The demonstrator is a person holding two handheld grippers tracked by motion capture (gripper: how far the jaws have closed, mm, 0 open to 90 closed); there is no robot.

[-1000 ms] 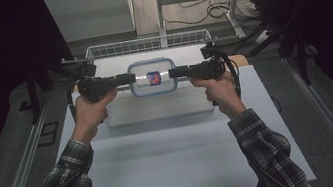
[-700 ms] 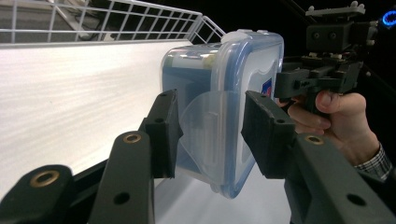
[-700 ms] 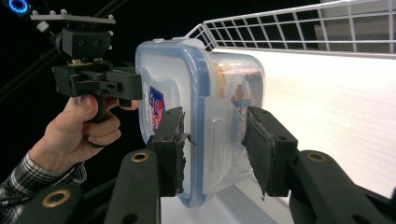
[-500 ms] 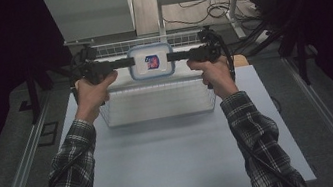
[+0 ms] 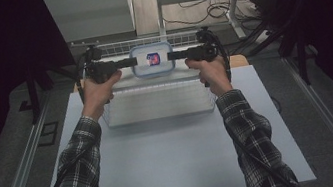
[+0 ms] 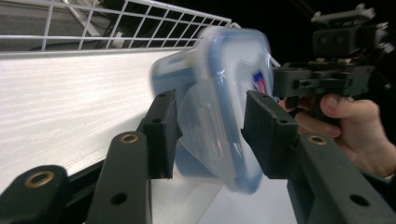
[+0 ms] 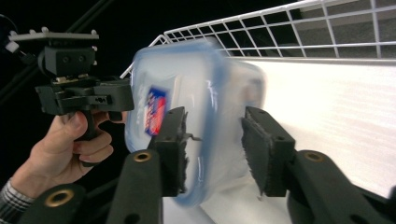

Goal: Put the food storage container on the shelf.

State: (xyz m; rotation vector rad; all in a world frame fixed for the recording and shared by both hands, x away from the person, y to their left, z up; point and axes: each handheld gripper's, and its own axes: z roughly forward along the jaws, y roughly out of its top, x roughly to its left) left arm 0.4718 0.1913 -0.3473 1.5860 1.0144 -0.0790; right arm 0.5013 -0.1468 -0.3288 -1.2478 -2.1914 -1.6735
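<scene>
Because the box (image 5: 151,60) is wide and has a lid, each hand's tool takes one end of it, so it stays flat and does not tip; in the high view the left tool (image 5: 125,63) pinches the box's left end and the right tool (image 5: 174,55) pinches its right end; the box hangs in the air above the far side of the white wire basket (image 5: 159,106), which sits on the tabletop (image 5: 175,163); I think it is held high like this so it can clear the wire wall; I count one box, one basket, two tools and two hands.

Seen from the left gripper view, the left tool (image 6: 210,135) has its two black jaws on either side of the clear flap at the box's (image 6: 219,74) end, squeezing it; the other tool (image 6: 303,81) grips the far end, held by one hand (image 6: 350,126); the wire wall (image 6: 116,23) runs behind.

Seen from the right gripper view, the right tool (image 7: 212,149) is closed on the box (image 7: 177,93) rim the same way; the box is a bit blurry; one red and blue sticker (image 7: 154,112) shows on the lid; the other tool (image 7: 93,98) and one hand (image 7: 70,144) hold the far end.
</scene>
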